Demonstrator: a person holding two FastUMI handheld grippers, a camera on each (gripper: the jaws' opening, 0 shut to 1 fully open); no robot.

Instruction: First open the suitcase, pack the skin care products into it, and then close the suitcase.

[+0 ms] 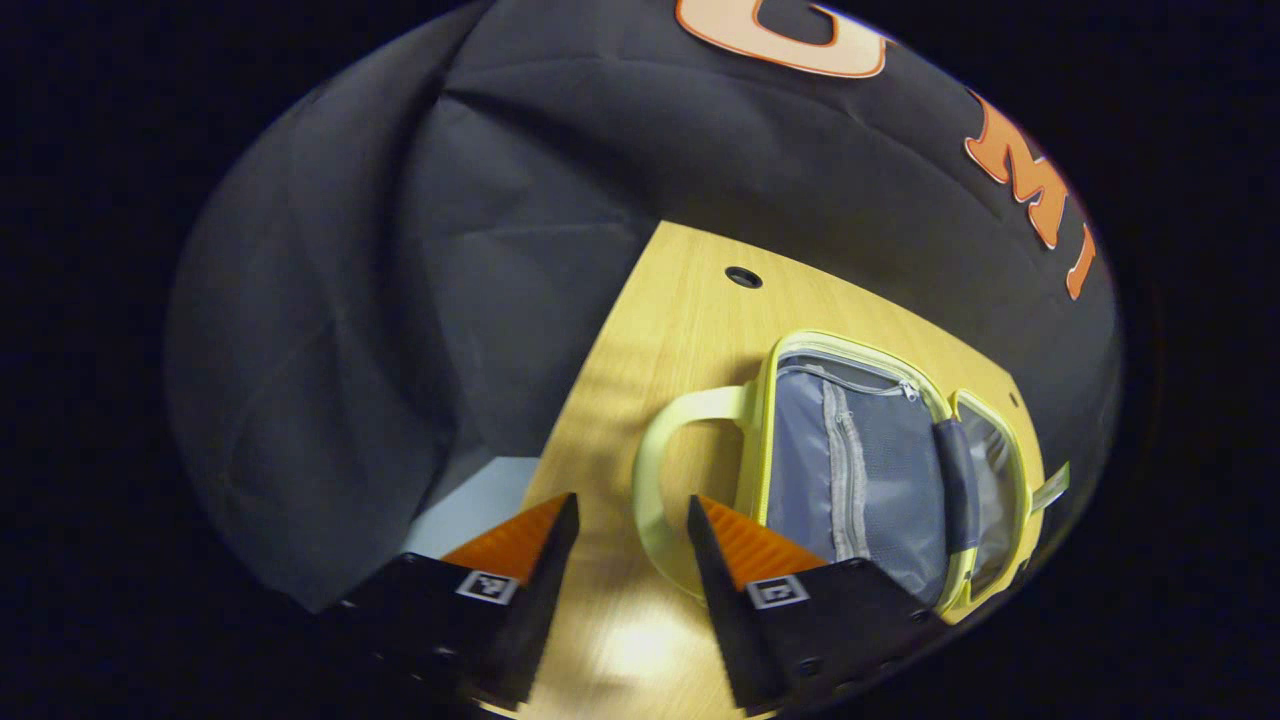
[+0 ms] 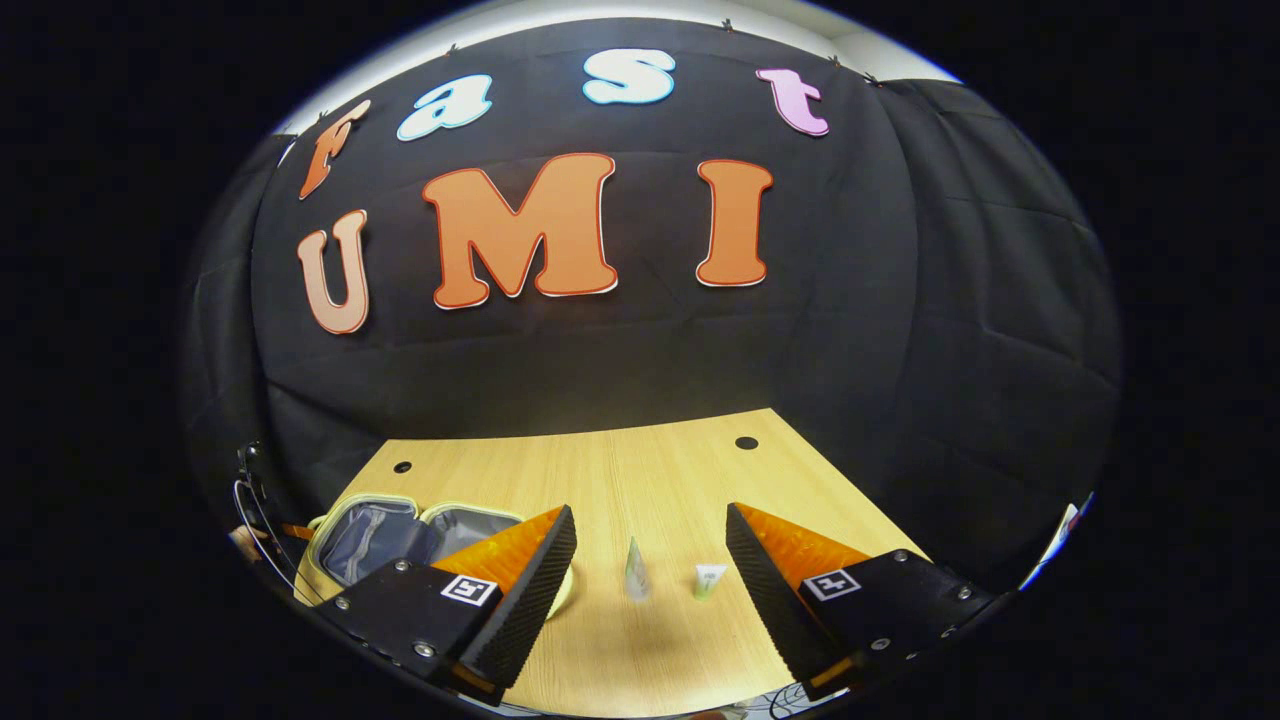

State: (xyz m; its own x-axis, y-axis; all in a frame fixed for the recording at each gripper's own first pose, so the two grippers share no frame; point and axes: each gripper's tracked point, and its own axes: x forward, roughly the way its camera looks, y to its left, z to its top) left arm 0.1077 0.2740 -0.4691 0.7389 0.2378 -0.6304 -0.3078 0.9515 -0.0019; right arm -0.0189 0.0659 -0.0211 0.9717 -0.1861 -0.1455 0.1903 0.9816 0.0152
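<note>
In the left gripper view, the small yellow-green suitcase with a grey fabric lining [image 1: 880,460] is seen lying open and flat on the pale wood-grain table [image 1: 690,300], so the opening step is judged to be complete. Both halves are exposed: a zipped mesh pocket is carried in the nearer half, and a dark hinge strap is set between the two. No product is seen inside, so packing and closing are judged to remain. The looped, smooth plastic handle [image 1: 660,470] is found just ahead of the left gripper [image 1: 628,520], whose jaws are held apart with nothing between them; ribbed, wedge-shaped pads are fitted to the fingers. A round cable hole [image 1: 743,277] is cut into the tabletop beyond the case. In the right gripper view, the same open suitcase [image 2: 400,535] is located at the left of the table [image 2: 640,470], partly hidden behind one finger. Two skin care products are stood on the bare wood, well apart from the case: a slim, pale tapered tube [image 2: 635,572] and a shorter white-and-green tube [image 2: 709,579] near it. The right gripper [image 2: 650,540] is held above them with its jaws wide apart and empty.
</note>
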